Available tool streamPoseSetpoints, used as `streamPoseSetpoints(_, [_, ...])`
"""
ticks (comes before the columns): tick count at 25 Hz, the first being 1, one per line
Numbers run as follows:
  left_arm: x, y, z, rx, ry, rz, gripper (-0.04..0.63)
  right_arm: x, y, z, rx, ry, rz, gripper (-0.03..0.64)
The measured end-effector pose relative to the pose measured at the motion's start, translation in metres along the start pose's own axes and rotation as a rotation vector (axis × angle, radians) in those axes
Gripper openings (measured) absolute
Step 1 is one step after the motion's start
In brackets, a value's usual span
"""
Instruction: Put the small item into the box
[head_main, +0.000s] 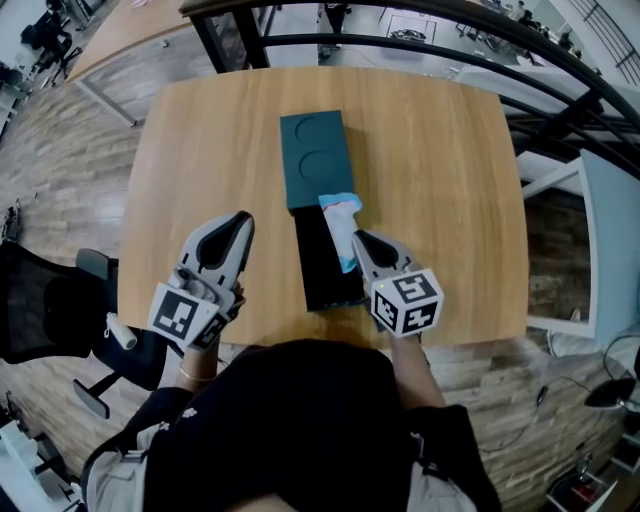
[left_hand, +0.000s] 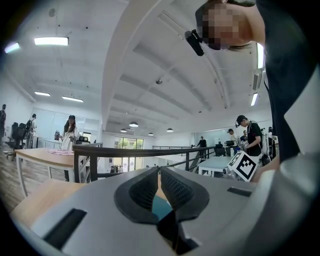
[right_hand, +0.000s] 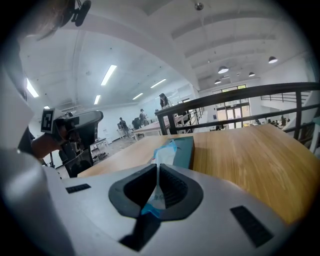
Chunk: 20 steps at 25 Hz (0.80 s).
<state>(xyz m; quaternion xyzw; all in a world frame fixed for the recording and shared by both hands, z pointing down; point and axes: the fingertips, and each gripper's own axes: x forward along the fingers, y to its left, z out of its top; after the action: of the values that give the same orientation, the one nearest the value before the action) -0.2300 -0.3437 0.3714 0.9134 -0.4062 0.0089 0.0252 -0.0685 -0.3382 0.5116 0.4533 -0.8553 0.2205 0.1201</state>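
Packet looks light, soft and crinkly — right tongs pinch its near end over the box; left tongs closed, empty.

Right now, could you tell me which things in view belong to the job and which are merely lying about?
Part of the job:
- small packet, clamped in the right gripper
- open black box
- teal lid, lying beyond the box

Merely about:
- left gripper, shut on nothing
- office chair
- railing
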Motion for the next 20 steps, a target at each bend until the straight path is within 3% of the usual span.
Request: streamPoseSetpoints(20, [0.006,0.010,-0.002,-0.008,0.010,-0.011,0.025,0.022,0.007,-0.035,0.002,0.127,0.022,0.031])
